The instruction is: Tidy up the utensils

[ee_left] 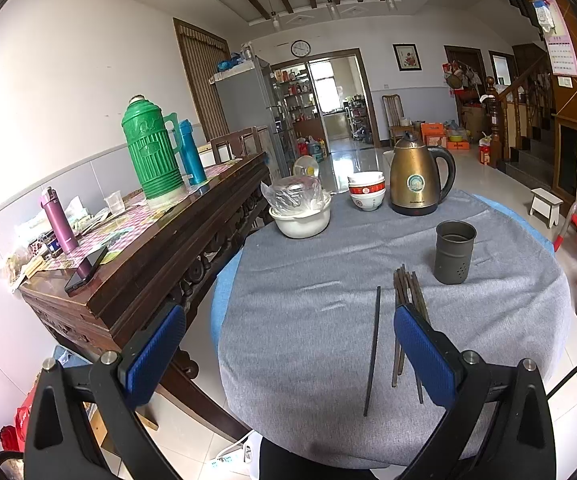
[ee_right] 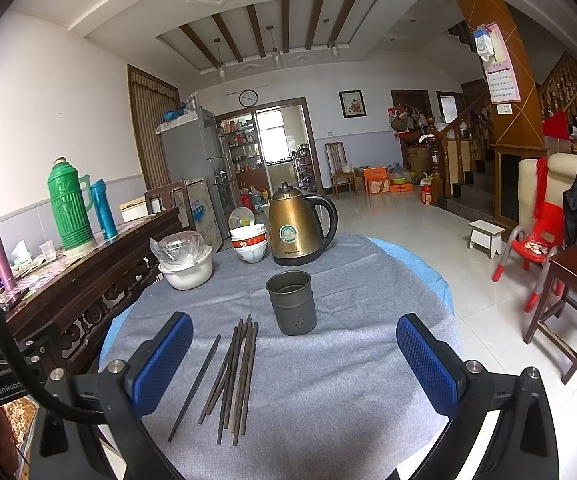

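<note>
A: How are your jaws?

B: Your left gripper (ee_left: 288, 354) and right gripper (ee_right: 294, 360) both stand wide apart, holding nothing and touching nothing.

A: And the utensils?

B: The chopstick bundle (ee_right: 237, 376) lies flat on the grey tablecloth (ee_right: 348, 380), just in front of the dark holder cup (ee_right: 291, 303). One single chopstick (ee_right: 195, 388) lies left of the bundle. Behind the cup stand your brass kettle (ee_right: 294, 226), stacked bowls (ee_right: 249, 243) and white pot (ee_right: 186, 270).
</note>
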`<state>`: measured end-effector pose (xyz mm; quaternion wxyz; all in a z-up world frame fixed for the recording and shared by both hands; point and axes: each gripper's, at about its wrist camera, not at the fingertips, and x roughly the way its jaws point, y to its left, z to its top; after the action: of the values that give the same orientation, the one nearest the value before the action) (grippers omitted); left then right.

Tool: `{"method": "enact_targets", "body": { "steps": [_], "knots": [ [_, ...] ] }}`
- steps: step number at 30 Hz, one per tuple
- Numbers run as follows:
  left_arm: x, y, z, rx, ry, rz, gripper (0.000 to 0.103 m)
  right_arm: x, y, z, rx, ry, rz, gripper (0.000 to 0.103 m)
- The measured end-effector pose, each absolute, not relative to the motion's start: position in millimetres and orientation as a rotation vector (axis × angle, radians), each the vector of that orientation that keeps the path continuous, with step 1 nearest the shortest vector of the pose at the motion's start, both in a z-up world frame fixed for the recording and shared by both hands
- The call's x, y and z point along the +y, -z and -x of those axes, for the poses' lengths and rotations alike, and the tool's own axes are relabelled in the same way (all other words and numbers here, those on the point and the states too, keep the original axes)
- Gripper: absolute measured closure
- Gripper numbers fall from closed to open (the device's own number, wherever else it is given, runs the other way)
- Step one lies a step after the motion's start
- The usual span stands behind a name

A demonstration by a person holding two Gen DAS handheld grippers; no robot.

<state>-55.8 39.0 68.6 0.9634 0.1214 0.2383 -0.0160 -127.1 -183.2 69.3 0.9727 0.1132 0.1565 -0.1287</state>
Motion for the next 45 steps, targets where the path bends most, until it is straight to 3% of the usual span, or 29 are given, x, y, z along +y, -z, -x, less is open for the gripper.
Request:
{"method": "enact_targets", "body": {
  "steps": [7, 14, 16, 18, 20, 24, 28, 30, 38, 40, 43, 45],
  "knots": [
    [39, -62, 44, 0.514, 0.064, -0.237, 0.0, -184, -65, 121, 0.344, 0.234, -0.243, 0.0],
    [39, -18, -31, 0.798, 0.241, -0.179, 0.0, -206, -30, 53, 0.594, 0.105, -0.27, 0.001],
    [40, 0, -51, 0.877, 0.263, -0.155, 0.0, -210, -20, 31, 0.628, 0.066, -0.268, 0.008],
    [44, 15, -68, 0.938, 0.28, -0.108, 0.001, -212, -7, 7, 0.686, 0.008, -0.316, 0.033],
    [46, 27, -82, 0.978, 0.304, -0.074, 0.005, -211, 8, -17, 0.744, -0.053, -0.368, 0.05],
    [44, 48, -107, 1.053, 0.319, -0.052, 0.026, -204, 40, -63, 0.838, -0.103, -0.422, 0.063],
    [35, 62, -130, 1.102, 0.335, -0.05, 0.034, -194, 73, -108, 0.922, -0.122, -0.433, 0.065],
    [27, 66, -140, 1.115, 0.346, -0.062, 0.037, -189, 85, -125, 0.95, -0.129, -0.446, 0.072],
    [1, 85, -178, 1.167, 0.394, -0.087, 0.037, -190, 111, -169, 1.021, -0.087, -0.448, 0.075],
    [-2, 90, -186, 1.189, 0.402, -0.084, 0.047, -193, 116, -174, 1.038, -0.063, -0.443, 0.075],
    [-7, 95, -192, 1.208, 0.408, -0.089, 0.05, -193, 122, -181, 1.056, -0.038, -0.43, 0.076],
    [-12, 100, -193, 1.22, 0.42, -0.097, 0.058, -190, 127, -185, 1.074, -0.03, -0.42, 0.078]
  ]
}}
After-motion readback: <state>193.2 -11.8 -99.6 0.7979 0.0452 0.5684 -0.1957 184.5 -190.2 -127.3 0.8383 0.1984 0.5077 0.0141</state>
